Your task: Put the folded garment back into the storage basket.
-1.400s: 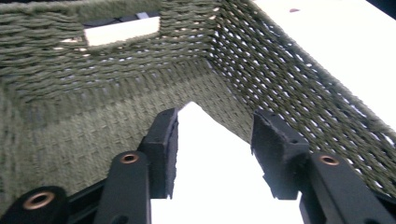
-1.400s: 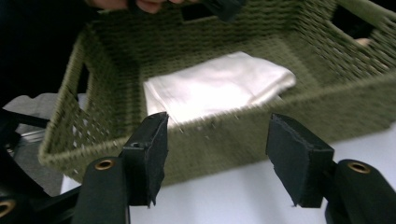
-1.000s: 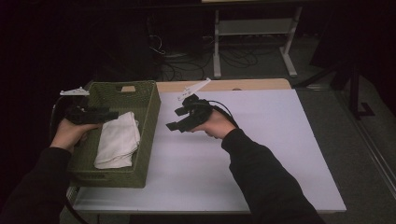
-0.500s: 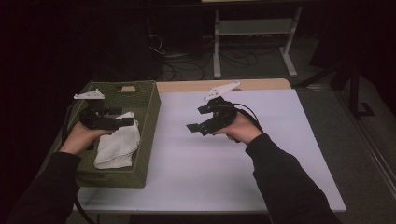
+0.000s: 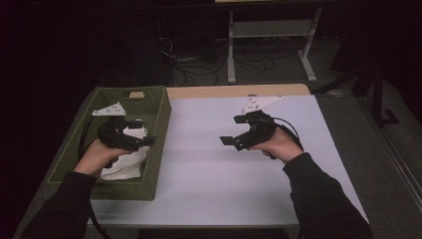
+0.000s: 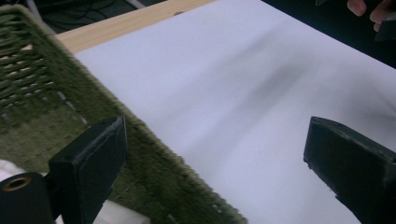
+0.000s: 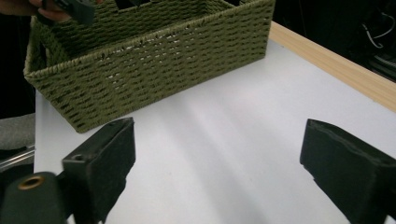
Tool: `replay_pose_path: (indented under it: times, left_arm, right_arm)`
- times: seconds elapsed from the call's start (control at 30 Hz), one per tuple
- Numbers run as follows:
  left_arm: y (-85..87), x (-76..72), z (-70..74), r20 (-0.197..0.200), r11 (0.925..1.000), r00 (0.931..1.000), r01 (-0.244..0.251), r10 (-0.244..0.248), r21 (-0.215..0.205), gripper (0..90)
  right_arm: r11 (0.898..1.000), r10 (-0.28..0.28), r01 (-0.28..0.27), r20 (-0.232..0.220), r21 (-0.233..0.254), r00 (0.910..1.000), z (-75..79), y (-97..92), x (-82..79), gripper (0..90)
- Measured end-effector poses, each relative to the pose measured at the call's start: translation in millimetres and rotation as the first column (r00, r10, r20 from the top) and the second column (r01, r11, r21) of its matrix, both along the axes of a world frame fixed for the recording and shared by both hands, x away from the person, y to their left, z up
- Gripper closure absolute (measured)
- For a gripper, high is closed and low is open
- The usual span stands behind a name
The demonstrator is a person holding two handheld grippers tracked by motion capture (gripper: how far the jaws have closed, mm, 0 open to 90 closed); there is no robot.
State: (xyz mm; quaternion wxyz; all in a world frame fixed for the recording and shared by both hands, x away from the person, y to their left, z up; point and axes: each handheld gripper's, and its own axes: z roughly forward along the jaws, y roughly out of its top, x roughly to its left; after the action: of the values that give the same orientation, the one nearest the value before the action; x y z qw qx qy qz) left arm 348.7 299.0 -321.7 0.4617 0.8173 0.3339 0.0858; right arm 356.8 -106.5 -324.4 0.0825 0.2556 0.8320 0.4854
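Both tongs have just been opening and now stand wide and empty: the left tongs (image 5: 144, 141) over the green basket (image 5: 158, 149), the right tongs (image 5: 230, 133) above the bare desk (image 5: 209, 169). The white cloth (image 5: 124, 162) lies inside the basket (stowing looks done); only withdrawal seems left.

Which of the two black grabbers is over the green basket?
The left gripper. It hangs above the green basket with the white cloth inside, while the right gripper is over the bare white table.
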Motion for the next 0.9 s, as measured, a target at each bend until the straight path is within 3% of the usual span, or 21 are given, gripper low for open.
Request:
replay_pose_path:
  times: [0.27,0.9]
  left_arm:
    - [-14.8,-12.4,-6.1,0.011,0.9989,0.9991,0.042,-0.042,0.019,1.1]
    - [-23.0,-27.8,-17.1,0.022,0.9966,0.9964,0.082,-0.082,-0.010,0.5]
  right_arm:
    - [0.999,-0.032,0.032,-0.001,0.002,0.9995,-7.7,-21.8,-14.6,4.6]
    - [0.998,-0.067,0.067,-0.003,-0.011,0.9978,-22.0,-62.0,-46.4,3.8]
